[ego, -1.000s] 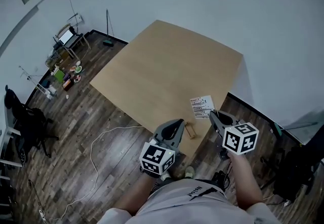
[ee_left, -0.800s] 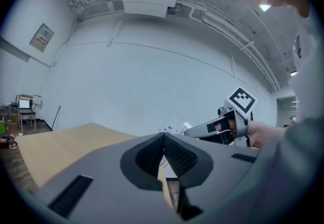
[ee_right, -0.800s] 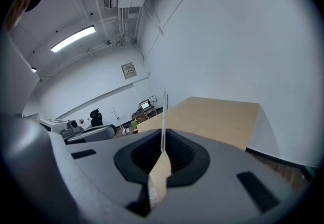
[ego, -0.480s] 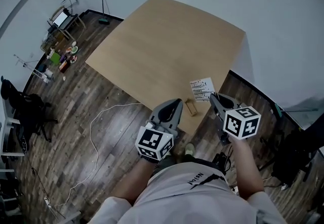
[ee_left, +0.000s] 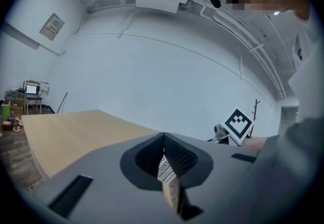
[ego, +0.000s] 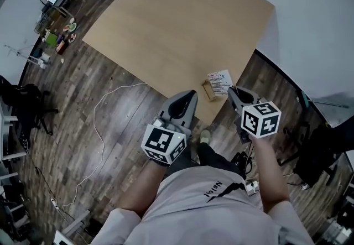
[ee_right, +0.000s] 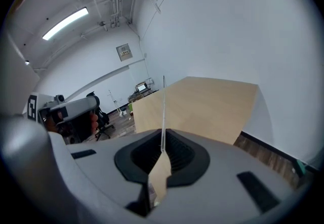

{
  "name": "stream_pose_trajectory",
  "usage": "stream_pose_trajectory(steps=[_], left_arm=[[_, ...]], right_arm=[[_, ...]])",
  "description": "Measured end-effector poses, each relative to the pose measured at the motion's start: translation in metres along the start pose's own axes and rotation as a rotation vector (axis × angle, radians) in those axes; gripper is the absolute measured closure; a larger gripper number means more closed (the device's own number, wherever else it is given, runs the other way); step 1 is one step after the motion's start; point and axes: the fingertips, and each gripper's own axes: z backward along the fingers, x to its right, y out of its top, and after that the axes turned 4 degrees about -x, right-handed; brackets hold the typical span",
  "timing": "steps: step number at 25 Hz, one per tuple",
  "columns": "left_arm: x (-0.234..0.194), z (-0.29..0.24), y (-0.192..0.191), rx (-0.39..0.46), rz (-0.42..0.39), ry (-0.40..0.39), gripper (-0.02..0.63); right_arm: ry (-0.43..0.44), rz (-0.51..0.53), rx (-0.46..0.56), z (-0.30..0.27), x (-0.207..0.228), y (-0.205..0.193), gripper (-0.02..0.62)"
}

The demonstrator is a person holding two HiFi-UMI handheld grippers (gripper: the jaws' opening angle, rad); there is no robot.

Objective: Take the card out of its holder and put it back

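A white printed card [ego: 221, 78] stands in a small wooden holder [ego: 208, 90] at the near edge of the light wooden table [ego: 177, 22]. My right gripper [ego: 230, 90] reaches the card's near right corner. In the right gripper view the card's thin edge [ee_right: 163, 101] rises straight out of the slit between the shut jaws [ee_right: 163, 132], with the holder [ee_right: 160, 177] below. My left gripper [ego: 192, 94] is shut and empty, a short way left of the holder. Through its gap [ee_left: 163, 137] I see the striped card [ee_left: 165, 167] and the holder [ee_left: 172, 195].
The table's near edge drops to dark plank floor, where the person's legs and shoe [ego: 204, 136] stand. A white cable [ego: 110, 107] trails on the floor at the left. A chair [ego: 22, 107] and clutter [ego: 58, 39] sit far left. A white wall runs behind the table.
The head view has tilted, so the table and card sit higher in the picture. Both grippers keep about the same places by the card; the left one has drawn back slightly.
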Motion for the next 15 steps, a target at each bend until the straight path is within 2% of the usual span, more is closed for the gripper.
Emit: stream_pose_trajectory(steps=[6, 15], left_arm=[[-0.007, -0.001, -0.021, -0.036, 0.032, 0.021, 0.594], [-0.022, -0.001, -0.030, -0.052, 0.048, 0.048, 0.594]], right_arm=[[-0.024, 0.007, -0.074, -0.028, 0.018, -0.036, 0.568], [-0.048, 0.051, -0.137, -0.059, 0.028, -0.064, 0.568]])
